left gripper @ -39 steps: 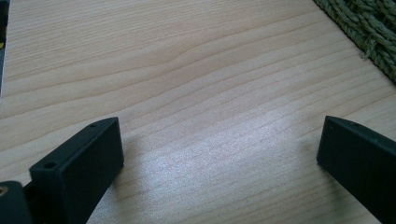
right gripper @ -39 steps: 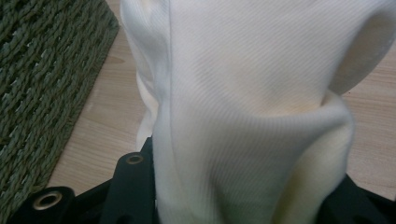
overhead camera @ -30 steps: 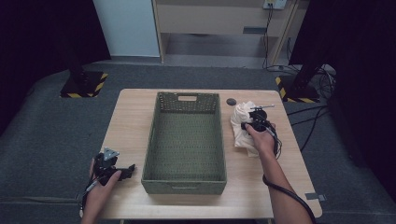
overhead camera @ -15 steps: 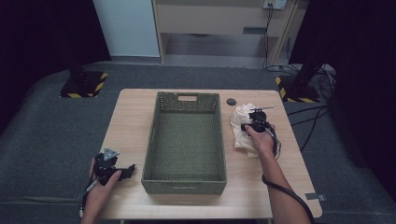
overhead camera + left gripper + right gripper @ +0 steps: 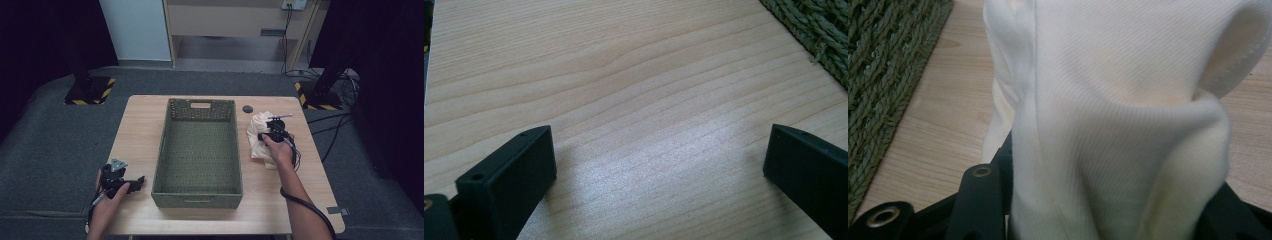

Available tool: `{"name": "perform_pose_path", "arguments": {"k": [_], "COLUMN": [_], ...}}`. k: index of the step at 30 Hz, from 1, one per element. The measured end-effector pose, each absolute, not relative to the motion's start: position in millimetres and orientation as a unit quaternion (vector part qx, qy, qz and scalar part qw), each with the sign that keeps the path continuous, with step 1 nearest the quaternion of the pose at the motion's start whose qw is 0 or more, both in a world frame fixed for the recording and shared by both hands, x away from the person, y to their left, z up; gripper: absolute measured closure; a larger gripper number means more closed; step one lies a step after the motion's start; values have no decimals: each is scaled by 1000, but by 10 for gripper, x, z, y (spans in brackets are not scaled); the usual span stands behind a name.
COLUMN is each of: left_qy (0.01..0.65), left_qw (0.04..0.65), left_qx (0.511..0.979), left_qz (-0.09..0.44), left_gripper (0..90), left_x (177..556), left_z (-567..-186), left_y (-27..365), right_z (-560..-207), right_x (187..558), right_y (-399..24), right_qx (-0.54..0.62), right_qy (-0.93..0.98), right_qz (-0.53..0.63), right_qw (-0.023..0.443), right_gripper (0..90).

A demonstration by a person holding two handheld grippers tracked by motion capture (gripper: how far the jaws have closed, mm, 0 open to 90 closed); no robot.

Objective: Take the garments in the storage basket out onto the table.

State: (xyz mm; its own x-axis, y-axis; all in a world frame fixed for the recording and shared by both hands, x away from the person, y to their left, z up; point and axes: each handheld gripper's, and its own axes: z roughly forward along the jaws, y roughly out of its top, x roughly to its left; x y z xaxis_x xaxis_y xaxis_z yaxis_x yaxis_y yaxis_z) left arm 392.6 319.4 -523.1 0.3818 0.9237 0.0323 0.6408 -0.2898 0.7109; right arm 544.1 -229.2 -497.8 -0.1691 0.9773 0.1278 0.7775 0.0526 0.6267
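A cream cloth [image 5: 256, 141] lies bunched on the wooden table [image 5: 140, 130], just right of a green woven basket [image 5: 159, 165]. My right gripper [image 5: 272, 134] sits on the cloth. In the right gripper view the cloth [image 5: 1118, 100] fills the gap between the black jaws of the right gripper [image 5: 1103, 210] and touches both. These jaws have just been opening a little, with the cloth still between them. My left gripper [image 5: 137, 181] rests near the front left of the table. In its own view the left gripper [image 5: 659, 170] stands open over bare wood.
The basket is empty and takes up the table's middle; its wall shows in the left gripper view [image 5: 819, 30] and the right gripper view [image 5: 883, 60]. A small dark round disc [image 5: 247, 108] lies behind the cloth. A thin metal rod [image 5: 280, 116] lies by the cloth's far edge.
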Motion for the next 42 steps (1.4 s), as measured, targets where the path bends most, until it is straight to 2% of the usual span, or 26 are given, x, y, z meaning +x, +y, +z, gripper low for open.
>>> {"name": "perform_pose_path", "arguments": {"k": [5,12,16,23,42], "left_qy": [508,508,508,508,508], "left_qw": [312,312,312,312,312], "left_qx": [770,771,770,770,770], "left_qz": [227,227,227,227,226], "left_gripper": [0,0,0,0,0], "left_x": [3926,3926,3926,3926,3926], "left_z": [-5231,-5231,-5231,-5231,-5231], "left_y": [3194,3194,3194,3194,3194], "right_z": [-4986,-4972,-4935,-4776,-4449], "right_x": [5442,5434,5410,5309,5049], "right_y": [-2293,-2315,-2346,-2413,-2377], "right_qx": [621,617,616,608,588], "right_qy": [705,706,703,699,695], "right_qz": [296,304,312,331,356], "right_qw": [171,171,172,180,212], "right_gripper": [453,302,179,61,40]}}
